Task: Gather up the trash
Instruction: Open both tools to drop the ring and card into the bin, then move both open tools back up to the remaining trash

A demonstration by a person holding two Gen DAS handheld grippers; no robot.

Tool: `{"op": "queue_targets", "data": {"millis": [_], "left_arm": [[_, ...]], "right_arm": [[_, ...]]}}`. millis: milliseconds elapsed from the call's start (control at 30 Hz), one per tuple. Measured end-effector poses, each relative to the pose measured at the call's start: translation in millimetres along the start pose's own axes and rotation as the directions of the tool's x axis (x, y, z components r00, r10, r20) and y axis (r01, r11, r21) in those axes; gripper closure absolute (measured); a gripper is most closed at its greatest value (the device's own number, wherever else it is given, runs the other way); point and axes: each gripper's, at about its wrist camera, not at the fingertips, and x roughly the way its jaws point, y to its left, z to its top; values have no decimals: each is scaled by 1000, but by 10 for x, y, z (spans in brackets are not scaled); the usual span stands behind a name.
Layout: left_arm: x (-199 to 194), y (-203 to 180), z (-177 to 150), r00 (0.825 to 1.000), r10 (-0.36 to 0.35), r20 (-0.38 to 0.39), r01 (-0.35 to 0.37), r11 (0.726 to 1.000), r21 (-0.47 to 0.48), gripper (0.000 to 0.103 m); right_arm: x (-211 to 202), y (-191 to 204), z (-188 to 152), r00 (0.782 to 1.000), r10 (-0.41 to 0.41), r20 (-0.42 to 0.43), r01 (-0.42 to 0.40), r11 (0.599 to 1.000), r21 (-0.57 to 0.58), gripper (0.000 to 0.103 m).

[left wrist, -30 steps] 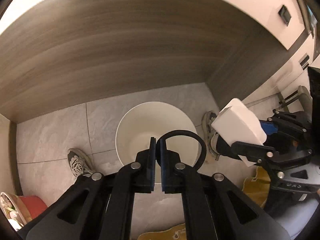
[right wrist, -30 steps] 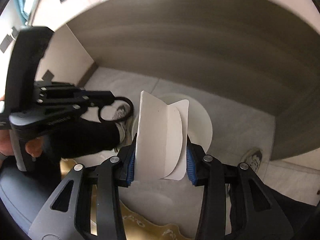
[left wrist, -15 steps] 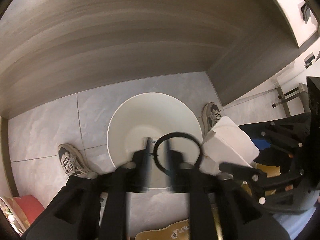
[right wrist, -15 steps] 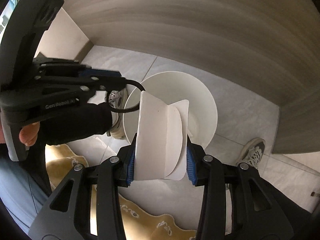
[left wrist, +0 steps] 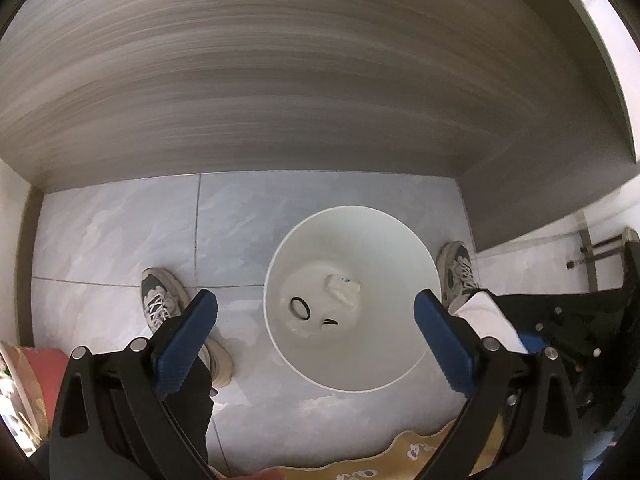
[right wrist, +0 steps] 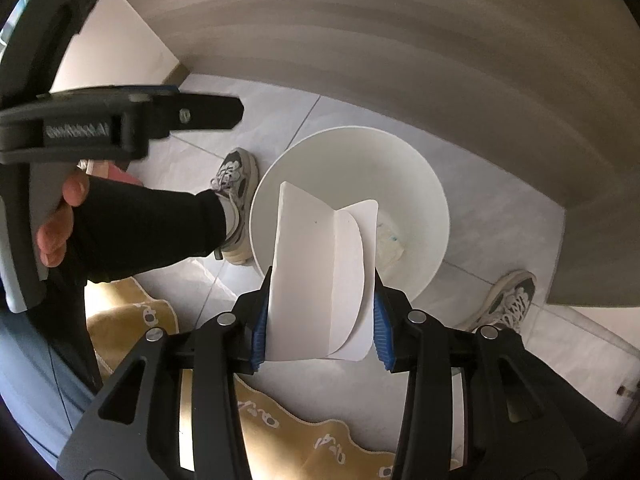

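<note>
Left tongs (left wrist: 316, 332): we have them spread wide and empty above the white bin (left wrist: 416, 248).
Right tongs (right wrist: 316, 320): pinching the folded white card (right wrist: 316, 280), hanging over the bin's near rim.
Doing it well: we should carry the card over the bin's middle, then let go.
In the bin: a black ring (left wrist: 300, 307) and a crumpled wrapper (left wrist: 342, 286).

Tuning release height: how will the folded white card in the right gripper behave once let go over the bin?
The folded white card looks thin and bowed between the right gripper pads, so probably light and springy. It may unfold and flutter rather than drop straight. The white bin mouth looks wide, so drift is likely tolerable.
</note>
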Motion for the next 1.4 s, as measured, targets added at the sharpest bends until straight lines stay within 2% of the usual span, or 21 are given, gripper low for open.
{"op": "queue_targets", "data": {"millis": [167,233,267,300,467,633,833,967,1133,1200,1400], "left_arm": [[-11,134,53,1000,-7,11,8,999,-44,6],[-14,167,65,1000,-12,14,12,999,-49,6],[-20,176,70,1000,-14,15,15,999,-50,6],[-32,180,75,1000,-15,16,16,999,-49,6],[-56,154,65,1000,-17,25,18,999,-44,6],[-148,124,44,999,-18,40,20,999,-40,6],[-518,36,-82,994,-49,95,52,998,-25,6],[-899,-100,-227,986,-39,162,35,999,25,6],[-1367,-265,-327,972,-35,230,20,997,71,6],[-1580,-338,-320,964,-41,263,18,996,89,6],[-2243,-677,-200,927,-47,371,-11,988,152,6]], "right_arm": [[174,75,63,1000,-5,-25,5,1000,-16,59],[209,59,75,1000,-19,-22,19,1000,-6,37],[211,49,86,999,-36,-13,36,999,0,19],[201,39,96,998,-55,-1,55,998,9,12],[111,-2,109,994,-110,23,110,994,18,11],[-66,-122,57,991,-128,47,124,990,67,11],[-547,-164,-63,987,-89,136,74,991,110,11],[-1011,-105,-199,971,-74,226,50,993,109,9],[-1593,-21,-378,941,-97,325,70,993,94,8],[-1852,-12,-425,922,-112,371,78,991,104,5],[-2632,27,-455,846,-179,503,123,982,143,5]]}}
